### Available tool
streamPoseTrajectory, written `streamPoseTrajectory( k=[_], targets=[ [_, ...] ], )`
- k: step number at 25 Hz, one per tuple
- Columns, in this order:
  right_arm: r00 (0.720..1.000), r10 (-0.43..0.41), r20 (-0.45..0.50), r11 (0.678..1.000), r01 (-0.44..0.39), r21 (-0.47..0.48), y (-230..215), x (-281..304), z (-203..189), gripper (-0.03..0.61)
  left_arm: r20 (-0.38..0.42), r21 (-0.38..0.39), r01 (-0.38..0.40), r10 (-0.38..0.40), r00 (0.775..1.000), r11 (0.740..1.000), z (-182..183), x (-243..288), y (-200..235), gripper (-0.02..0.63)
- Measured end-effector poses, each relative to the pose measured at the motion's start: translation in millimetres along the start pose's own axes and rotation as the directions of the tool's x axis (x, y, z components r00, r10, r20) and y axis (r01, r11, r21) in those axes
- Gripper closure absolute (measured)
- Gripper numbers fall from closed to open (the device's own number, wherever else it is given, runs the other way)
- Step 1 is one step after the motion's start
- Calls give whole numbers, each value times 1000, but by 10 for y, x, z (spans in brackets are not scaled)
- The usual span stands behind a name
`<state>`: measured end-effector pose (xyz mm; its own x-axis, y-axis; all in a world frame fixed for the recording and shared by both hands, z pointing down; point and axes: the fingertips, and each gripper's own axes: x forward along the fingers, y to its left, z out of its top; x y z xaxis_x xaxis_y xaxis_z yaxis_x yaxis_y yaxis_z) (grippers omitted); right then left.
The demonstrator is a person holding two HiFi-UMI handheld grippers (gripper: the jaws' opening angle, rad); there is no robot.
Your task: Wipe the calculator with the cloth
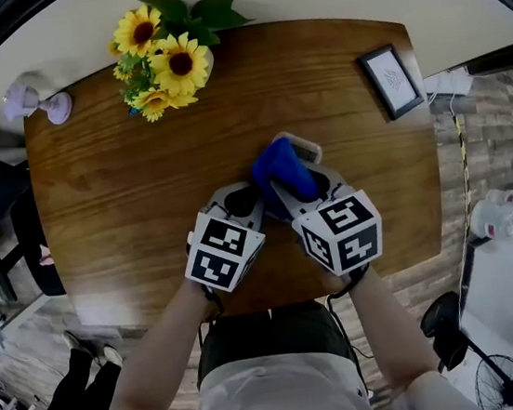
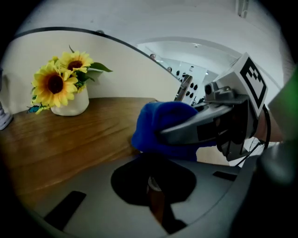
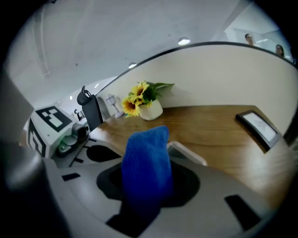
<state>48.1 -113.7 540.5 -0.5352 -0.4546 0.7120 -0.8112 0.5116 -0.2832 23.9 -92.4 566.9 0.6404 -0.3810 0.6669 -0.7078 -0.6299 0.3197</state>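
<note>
One desk: brown wood (image 1: pixel 124 198), seen from above, with everything below lying on or over it.
Lamp: small and pale (image 1: pixel 37 102), at the far left corner, well apart from the rest.
Sunflowers: a yellow bunch with green leaves (image 1: pixel 162 60) in a white pot at the far edge, left of centre.
Left tool: near the front edge, just left of centre (image 1: pixel 240 199). Its own view shows the jaws drawn close with only a thin slit between them, and nothing in the slit that I can make out. Its tip lies just beside the cloth.
Cloth: bright blue (image 1: pixel 282 170), bunched into a tall fold in the middle of the desk, between the two tools. Its near end runs down into the right tool's jaws. Its far end lies over the calculator.
Calculator: mostly covered (image 1: pixel 304 149). Only a pale rounded edge shows past the far right side of the cloth. The left tool's view shows a pale face with dark keys behind the cloth. Whether it lies flat or tilted I cannot tell.
Right tool: just right of centre (image 1: pixel 304 193), side by side with the left one. Its jaws are clamped on the near end of the cloth.
Picture frame: dark-rimmed (image 1: pixel 391 81), flat near the far right corner, well apart from the tools.
</note>
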Motion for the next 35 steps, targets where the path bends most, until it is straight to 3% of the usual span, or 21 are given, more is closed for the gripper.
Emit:
streamPoseTrajectory(
  k=[6, 10, 15, 18, 21, 26, 31, 35],
  targets=[
    [1000, -20, -23, 999, 22, 48, -36, -97, -301, 442, 6, 28, -19, 18, 1000, 999, -4, -6, -4, 611],
    [1000, -13, -26, 996, 15, 92, -97, -230, -454, 442, 10, -35, 8, -8, 1000, 999, 0, -6, -2, 611],
    [986, -135, -96, 987, 142, 78, -458, -393, -709, 442, 3, 37, -10, 10, 1000, 999, -6, -3, 3, 611],
    [979, -167, -115, 975, 181, 126, -626, -467, -868, 443, 6, 35, -15, 15, 1000, 999, -14, -3, 5, 611],
    [987, -143, -68, 979, 151, 137, -529, -555, -747, 445, 5, 7, -5, 5, 1000, 1000, -10, 5, -13, 611],
    [1000, -10, 30, 998, 8, 68, -7, -506, -280, 445, 11, -7, -1, 1, 1000, 1000, 6, -2, -7, 611],
    [997, 59, -49, 998, -59, -1, 283, -196, -336, 445, 9, -13, -1, 1, 1000, 1000, -8, -7, -14, 611],
    [995, 80, -58, 997, -79, 17, 249, -109, -418, 445, 21, -40, -2, 3, 1000, 999, 6, 1, -3, 611]
  ],
)
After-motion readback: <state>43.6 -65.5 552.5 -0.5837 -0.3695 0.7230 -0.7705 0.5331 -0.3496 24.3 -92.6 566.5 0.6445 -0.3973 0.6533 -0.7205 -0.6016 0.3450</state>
